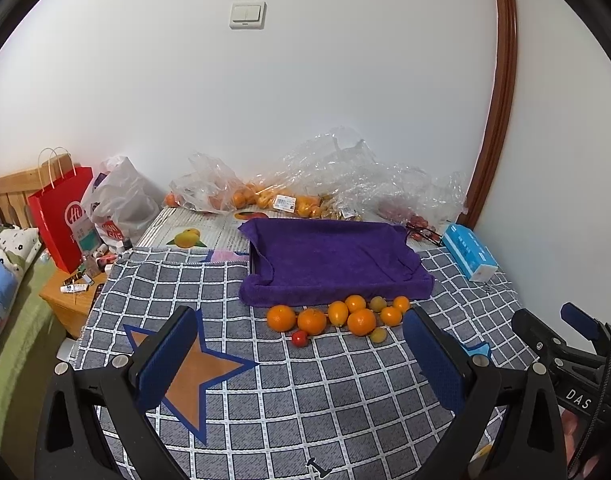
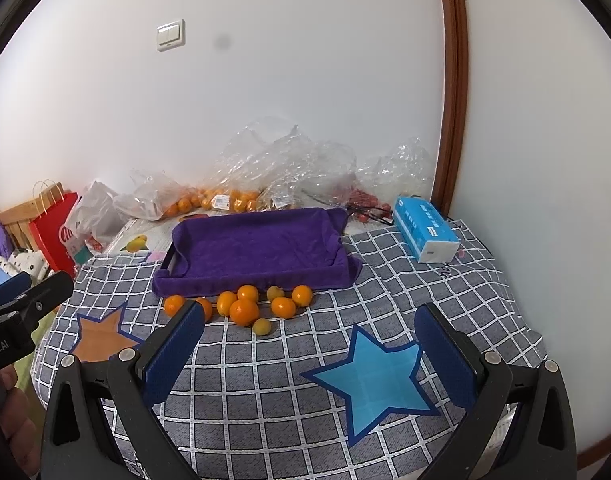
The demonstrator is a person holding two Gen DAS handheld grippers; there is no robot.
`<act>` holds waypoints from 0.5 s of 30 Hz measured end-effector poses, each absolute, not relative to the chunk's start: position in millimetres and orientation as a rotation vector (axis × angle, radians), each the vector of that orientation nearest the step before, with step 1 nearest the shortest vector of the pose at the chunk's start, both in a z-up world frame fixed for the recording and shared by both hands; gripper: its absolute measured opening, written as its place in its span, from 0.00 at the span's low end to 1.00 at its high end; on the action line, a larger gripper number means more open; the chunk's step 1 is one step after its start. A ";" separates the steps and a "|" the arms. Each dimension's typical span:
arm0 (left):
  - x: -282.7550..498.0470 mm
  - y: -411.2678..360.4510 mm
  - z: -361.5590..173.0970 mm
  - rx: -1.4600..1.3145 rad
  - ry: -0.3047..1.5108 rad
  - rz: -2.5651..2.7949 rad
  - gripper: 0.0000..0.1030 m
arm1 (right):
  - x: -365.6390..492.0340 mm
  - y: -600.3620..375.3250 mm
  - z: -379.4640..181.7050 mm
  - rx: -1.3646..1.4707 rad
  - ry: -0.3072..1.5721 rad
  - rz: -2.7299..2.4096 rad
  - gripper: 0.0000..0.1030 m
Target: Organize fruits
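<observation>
Left wrist view: left hand-held gripper (image 1: pixel 301 356) spread wide, holding nothing, above the checked cloth (image 1: pixel 265 400); the loose fruits (image 1: pixel 337 316) (oranges, smaller yellow ones, one red tomato (image 1: pixel 299 338)) sit clustered just in front of the purple-towelled tray (image 1: pixel 329 256). Right wrist view: right hand-held gripper (image 2: pixel 309 348) likewise wide open and empty, same cluster of fruits (image 2: pixel 245 306) against the tray's (image 2: pixel 257 244) near edge, blue tissue box (image 2: pixel 425 234) off to the right.

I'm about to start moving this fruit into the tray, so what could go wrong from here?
1. The oranges lie touching in a tight cluster; closing the left tongs on one may send its neighbours rolling.
2. The small red tomato could get squashed.
3. The purple towel drapes loosely over the tray's front edge and might snag a finger.
</observation>
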State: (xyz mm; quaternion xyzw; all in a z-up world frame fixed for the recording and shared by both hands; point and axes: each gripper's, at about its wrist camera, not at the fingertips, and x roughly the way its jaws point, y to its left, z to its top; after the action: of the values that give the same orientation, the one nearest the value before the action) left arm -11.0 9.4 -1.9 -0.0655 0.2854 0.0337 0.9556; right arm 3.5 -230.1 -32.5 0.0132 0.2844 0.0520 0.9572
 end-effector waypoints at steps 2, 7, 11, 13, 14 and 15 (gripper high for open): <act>-11.0 9.4 -1.4 -0.132 0.572 0.072 1.00 | 4.0 -229.9 -32.8 0.027 0.578 0.111 1.00; -9.5 10.6 -4.1 -0.144 0.579 0.065 1.00 | 3.7 -229.2 -34.2 0.023 0.579 0.116 1.00; -8.0 10.9 -6.4 -0.145 0.577 0.069 1.00 | 6.6 -228.1 -37.4 0.021 0.587 0.121 1.00; -5.9 9.9 -7.7 -0.143 0.582 0.067 1.00 | 8.0 -227.6 -38.9 0.020 0.591 0.126 1.00; -5.0 9.5 -8.3 -0.139 0.583 0.069 1.00 | 8.8 -226.7 -39.6 0.022 0.593 0.129 1.00; -4.0 9.1 -9.3 -0.134 0.584 0.072 1.00 | 10.3 -226.3 -41.1 0.026 0.598 0.137 1.00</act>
State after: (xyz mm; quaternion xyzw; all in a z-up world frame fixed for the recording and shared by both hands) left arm -4.0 9.1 -9.3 -0.0662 0.2875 0.0356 0.9548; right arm 10.3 -226.3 -41.1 0.0129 0.2944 0.0676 0.9532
